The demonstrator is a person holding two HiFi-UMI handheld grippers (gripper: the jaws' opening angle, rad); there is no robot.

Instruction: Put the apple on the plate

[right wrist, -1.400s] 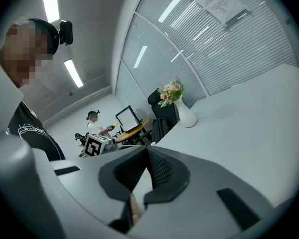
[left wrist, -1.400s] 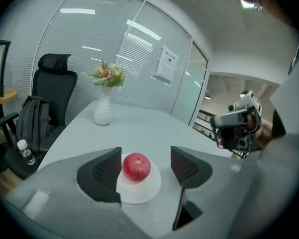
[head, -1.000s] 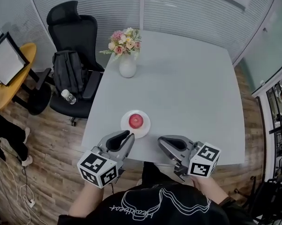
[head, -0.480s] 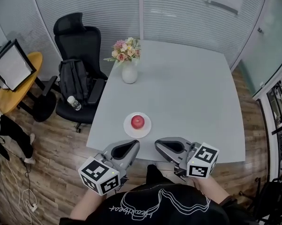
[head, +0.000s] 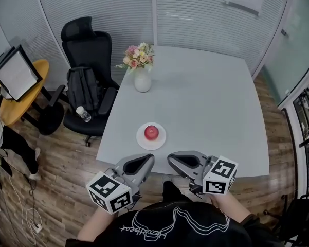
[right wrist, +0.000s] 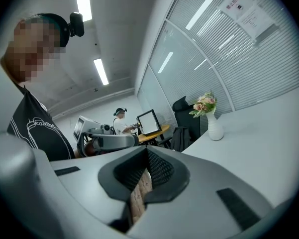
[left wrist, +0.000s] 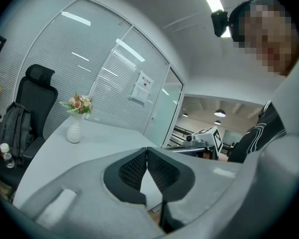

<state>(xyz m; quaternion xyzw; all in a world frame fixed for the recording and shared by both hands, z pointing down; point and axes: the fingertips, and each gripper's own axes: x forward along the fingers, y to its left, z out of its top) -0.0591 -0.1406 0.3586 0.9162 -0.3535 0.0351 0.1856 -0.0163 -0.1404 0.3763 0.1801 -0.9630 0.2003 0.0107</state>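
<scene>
A red apple [head: 151, 132] sits on a small white plate [head: 151, 141] near the front edge of the grey table [head: 205, 112]. Both grippers hang off the table's front edge, close to the person's body and well short of the plate. My left gripper [head: 150, 158] is shut with nothing between its jaws, which meet tip to tip in the left gripper view [left wrist: 147, 151]. My right gripper [head: 169, 159] faces it from the right, also shut and empty [right wrist: 148, 151]. Neither gripper view shows the apple or the plate.
A white vase of flowers [head: 142, 78] stands at the table's far left. Left of the table are a black office chair [head: 87, 40] bearing a backpack [head: 81, 89], a water bottle [head: 83, 113], and a yellow round table [head: 13, 107] with a monitor.
Both grippers have drawn back from the plate toward the person's body, past the table's front edge. The apple stays on the plate.
</scene>
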